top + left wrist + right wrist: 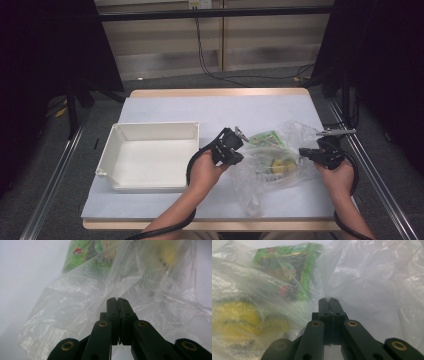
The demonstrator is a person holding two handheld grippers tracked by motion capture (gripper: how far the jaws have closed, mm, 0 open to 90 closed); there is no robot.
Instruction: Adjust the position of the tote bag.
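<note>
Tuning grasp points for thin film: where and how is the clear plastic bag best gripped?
By its loose film edges, one pinch from each side. The plastic bag lies slumped and wrinkled, its green packet and yellow item bulging mid-bag. The left hand-held gripper and right hand-held gripper are each shut on a thin fold at opposite sides, probably the safest hold.

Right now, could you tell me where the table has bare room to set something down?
Bare table lies behind the white tray and plastic bag, and along the front edge below the tray. It is crowded on the right, where both grippers pinch the bag.
</note>
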